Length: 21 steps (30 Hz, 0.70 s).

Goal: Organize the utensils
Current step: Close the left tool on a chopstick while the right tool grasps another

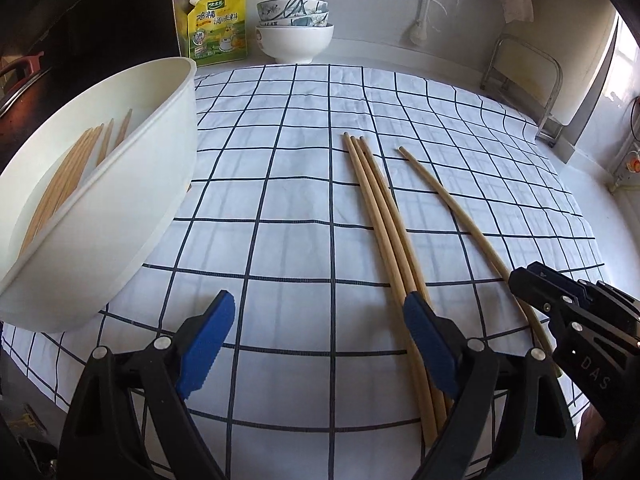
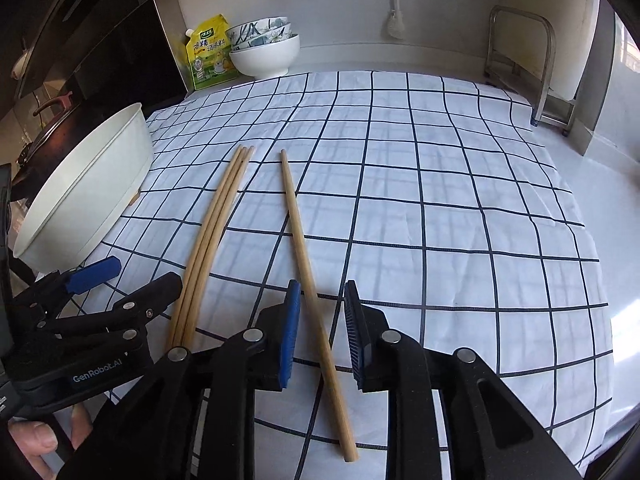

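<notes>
Near ends of the three bundled chopsticks [image 1: 384, 232] hidden behind the left gripper's [image 1: 316, 344] right finger; the chopsticks in the white tub [image 1: 120, 208] partly masked by its wall; small print on the yellow seasoning pouch [image 1: 216, 24] illegible; hand [image 2: 36, 444] cropped at the frame's corner.

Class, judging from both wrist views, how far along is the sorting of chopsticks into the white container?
Done: several wooden chopsticks lie inside the tilted white plastic container. In hand: nothing; the right tongs straddle a single loose chopstick without pressing it. Left: that one and three bunched chopsticks on the checked cloth; the left tongs are open.
</notes>
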{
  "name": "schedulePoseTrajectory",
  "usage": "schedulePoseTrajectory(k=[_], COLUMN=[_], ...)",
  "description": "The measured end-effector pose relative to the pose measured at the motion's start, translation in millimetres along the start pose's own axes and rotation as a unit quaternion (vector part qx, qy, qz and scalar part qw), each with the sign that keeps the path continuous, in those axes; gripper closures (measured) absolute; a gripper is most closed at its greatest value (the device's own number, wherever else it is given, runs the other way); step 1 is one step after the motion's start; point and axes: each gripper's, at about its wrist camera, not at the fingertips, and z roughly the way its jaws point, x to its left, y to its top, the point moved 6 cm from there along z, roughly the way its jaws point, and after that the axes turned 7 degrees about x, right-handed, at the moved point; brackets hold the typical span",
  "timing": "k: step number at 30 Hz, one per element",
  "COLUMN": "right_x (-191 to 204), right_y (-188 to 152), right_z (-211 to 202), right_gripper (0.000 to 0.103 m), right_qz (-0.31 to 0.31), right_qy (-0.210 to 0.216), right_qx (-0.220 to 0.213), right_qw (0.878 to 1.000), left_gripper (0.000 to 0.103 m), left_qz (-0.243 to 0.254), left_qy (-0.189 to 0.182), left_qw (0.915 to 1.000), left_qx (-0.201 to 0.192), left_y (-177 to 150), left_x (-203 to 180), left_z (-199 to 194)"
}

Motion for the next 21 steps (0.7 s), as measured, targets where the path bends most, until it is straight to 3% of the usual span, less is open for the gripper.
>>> schedulePoseTrajectory(k=[10,18,21], right_x=[-1,2,5], right_y=[1,2,3], right_z=[0,3,7], right_gripper=[0.081,0.081,0.075], right_qz=[0.000,-0.010,-0.018], right_qy=[0.000,-0.006,-0.014], right_qx=[0.001,0.004,0.010], right_qw=[1.000,1.000,1.000], left_gripper=[0.016,0.016,0.016], left_qz=[0.025,0.003,0.007], left_qy=[0.023,0.030,0.030], left_qw=[0.9994,0.9995,0.9995], left_qx=[0.005,0.006,0.006], left_y=[-2,-2,3], left_x=[-6,11,7], left_z=[5,2,6])
